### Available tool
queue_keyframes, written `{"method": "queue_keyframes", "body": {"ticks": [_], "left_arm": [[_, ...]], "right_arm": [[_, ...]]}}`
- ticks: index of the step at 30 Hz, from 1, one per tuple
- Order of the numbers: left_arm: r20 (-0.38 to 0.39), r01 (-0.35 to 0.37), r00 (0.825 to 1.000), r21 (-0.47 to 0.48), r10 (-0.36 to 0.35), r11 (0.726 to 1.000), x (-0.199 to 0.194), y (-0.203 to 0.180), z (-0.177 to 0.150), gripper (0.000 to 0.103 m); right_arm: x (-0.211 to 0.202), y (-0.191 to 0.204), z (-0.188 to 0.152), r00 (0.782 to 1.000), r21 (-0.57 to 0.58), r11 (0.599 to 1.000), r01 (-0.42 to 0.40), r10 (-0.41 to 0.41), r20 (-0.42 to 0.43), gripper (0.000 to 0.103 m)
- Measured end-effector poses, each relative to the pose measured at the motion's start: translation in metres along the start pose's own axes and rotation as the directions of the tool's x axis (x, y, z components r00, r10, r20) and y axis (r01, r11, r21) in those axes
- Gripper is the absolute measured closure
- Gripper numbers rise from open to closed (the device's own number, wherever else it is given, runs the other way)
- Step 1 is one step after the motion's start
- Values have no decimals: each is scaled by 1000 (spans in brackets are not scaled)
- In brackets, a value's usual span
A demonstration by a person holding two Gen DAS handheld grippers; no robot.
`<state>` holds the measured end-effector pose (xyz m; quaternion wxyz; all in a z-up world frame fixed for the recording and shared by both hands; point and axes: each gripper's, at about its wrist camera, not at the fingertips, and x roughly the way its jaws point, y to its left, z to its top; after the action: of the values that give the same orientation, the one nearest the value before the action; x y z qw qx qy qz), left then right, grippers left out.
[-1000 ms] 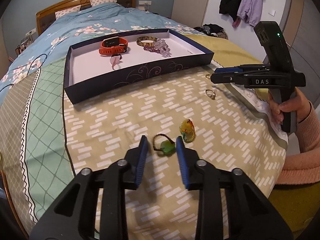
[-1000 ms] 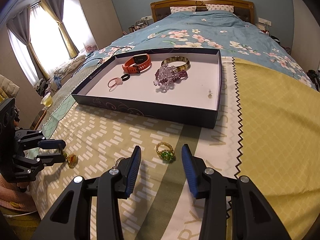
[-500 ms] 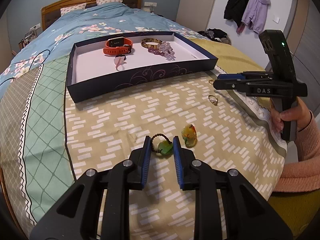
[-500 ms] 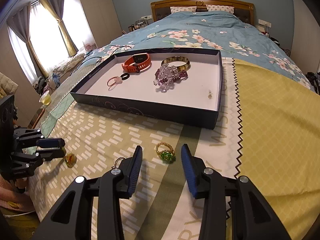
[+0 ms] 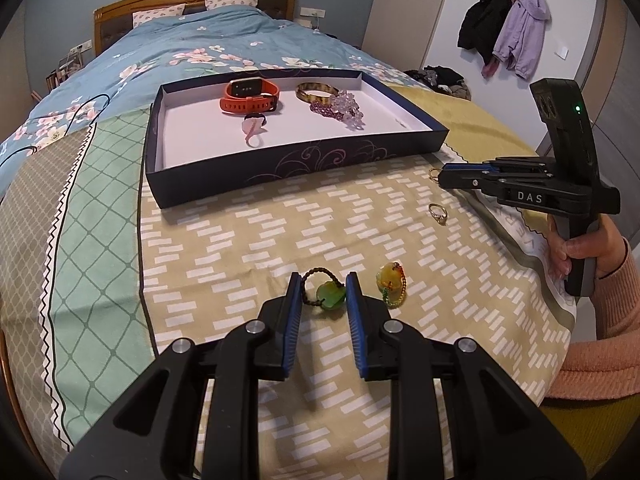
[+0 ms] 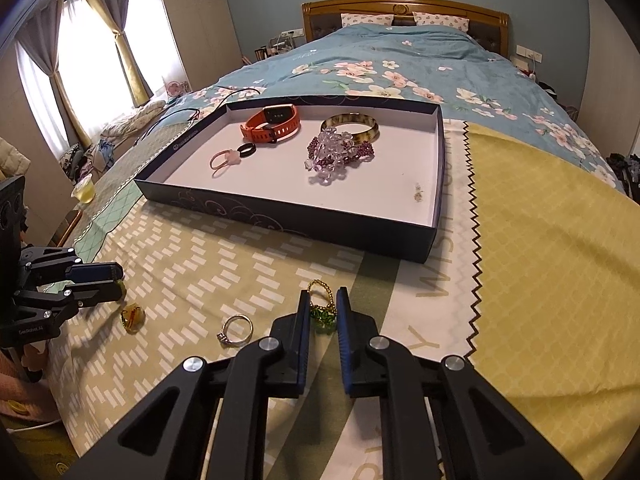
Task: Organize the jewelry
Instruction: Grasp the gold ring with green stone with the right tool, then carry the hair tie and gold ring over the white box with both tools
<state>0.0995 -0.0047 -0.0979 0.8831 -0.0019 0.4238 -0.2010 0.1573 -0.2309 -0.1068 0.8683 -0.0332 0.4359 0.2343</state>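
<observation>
Jewelry lies scattered on the bedspread [image 5: 224, 240] in front of a dark blue tray [image 5: 280, 168], and I have a piece between the fingers of each gripper. My left gripper [image 5: 323, 294] sits low over the cloth with its blue pads on either side of a green stone pendant [image 5: 331, 296] on a brown beaded loop; the pads touch the pendant's sides, so I read it as clamped on it. Just to the right of that gripper lies a yellow charm [image 5: 391, 283] on a beaded cord, apart from the fingers.

My right gripper [image 6: 322, 310] is closing on a green beaded ring [image 6: 322, 314] with a gold loop; the ring sits between the narrow pads and they appear to press against it. A silver ring [image 6: 237, 330] with a small stone lies on the cloth just left of this gripper, untouched.

Inside the tray I see an orange watch [image 6: 272, 122], a mottled bangle [image 6: 350, 126], a purple crystal cluster [image 6: 336, 154], a pink ring [image 6: 224, 158] and a black ring [image 6: 246, 150], with a tiny piece [image 6: 418, 192] near the right wall.
</observation>
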Motion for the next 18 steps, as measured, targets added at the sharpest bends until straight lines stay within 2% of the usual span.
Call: {"method": "queue_keyframes", "body": {"ticks": [18], "left_arm": [[68,-12,998,0,12,1000,-8,-5,17,81]], "right_arm": [[-27,14,13,989,8,996,-90,89,119,92]]}}
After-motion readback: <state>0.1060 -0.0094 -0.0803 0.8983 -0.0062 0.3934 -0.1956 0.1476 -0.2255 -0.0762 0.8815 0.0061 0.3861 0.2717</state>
